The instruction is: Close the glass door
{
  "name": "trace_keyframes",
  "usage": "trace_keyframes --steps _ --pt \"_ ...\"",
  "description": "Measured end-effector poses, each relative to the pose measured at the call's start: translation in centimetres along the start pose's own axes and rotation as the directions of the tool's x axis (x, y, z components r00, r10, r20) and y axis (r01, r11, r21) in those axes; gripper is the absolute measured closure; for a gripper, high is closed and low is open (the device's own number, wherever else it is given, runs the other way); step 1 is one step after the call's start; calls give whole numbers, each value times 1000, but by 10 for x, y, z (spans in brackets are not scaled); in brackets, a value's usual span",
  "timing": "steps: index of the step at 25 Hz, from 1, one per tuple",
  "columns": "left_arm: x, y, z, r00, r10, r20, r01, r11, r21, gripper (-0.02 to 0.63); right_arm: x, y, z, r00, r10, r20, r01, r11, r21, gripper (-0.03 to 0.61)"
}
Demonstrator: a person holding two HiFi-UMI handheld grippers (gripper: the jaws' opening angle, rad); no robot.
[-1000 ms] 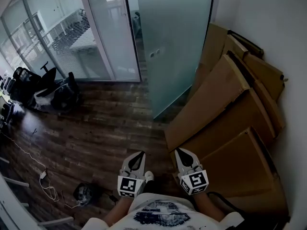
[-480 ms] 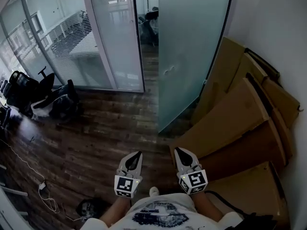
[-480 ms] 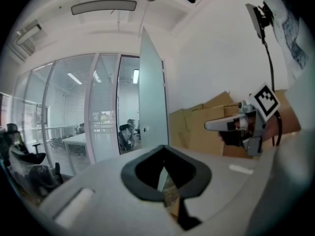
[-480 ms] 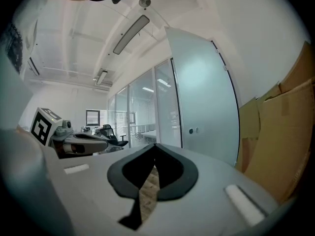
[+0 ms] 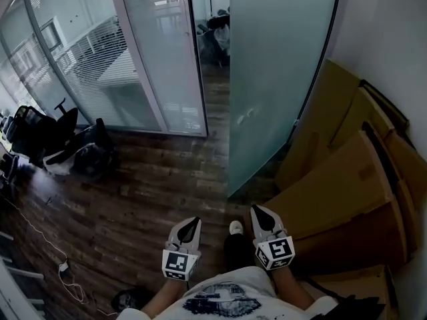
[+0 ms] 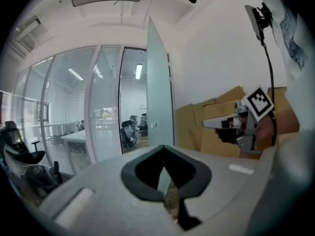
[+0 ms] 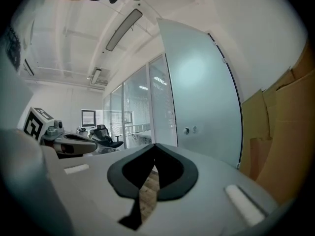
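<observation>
Open glass door (image 5: 280, 79) ahead, untouched.
Heavy, slick pane, I judge; I'd push by its knob (image 5: 245, 117). Left tool (image 5: 193, 221) and right tool (image 5: 259, 209) closed, empty.

Dark wood-plank floor (image 5: 160, 192); cardboard boxes (image 5: 333, 185) at right; black bags (image 5: 90, 155), white cable (image 5: 63, 266) at left.

A white printed T-shirt (image 5: 225, 297) is worn — grey jaws, black-and-white marker cubes (image 5: 277, 253).
</observation>
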State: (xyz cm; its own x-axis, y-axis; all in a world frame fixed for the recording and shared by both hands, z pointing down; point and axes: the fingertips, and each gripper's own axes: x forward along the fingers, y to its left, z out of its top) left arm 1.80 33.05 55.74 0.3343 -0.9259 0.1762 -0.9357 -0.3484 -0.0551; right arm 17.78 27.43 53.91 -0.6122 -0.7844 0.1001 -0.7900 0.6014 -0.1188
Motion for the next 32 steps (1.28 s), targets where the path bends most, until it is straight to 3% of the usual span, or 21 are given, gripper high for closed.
trace_keyframes --steps 17,26,28,32 --pt "206 65 44 999 21 -25 -20 1000 11 612 172 -133 31 998 49 -28 -49 999 19 571" --pt "263 88 56 996 76 -35 -76 997 19 612 234 -166 24 990 113 -83 -114 994 -3 564" --pt "266 92 57 995 90 -41 -89 996 19 612 245 -170 21 987 129 -95 -129 992 1 488" --pt "264 97 50 991 109 -75 -108 994 18 612 262 -175 22 986 140 -87 -139 990 12 476"
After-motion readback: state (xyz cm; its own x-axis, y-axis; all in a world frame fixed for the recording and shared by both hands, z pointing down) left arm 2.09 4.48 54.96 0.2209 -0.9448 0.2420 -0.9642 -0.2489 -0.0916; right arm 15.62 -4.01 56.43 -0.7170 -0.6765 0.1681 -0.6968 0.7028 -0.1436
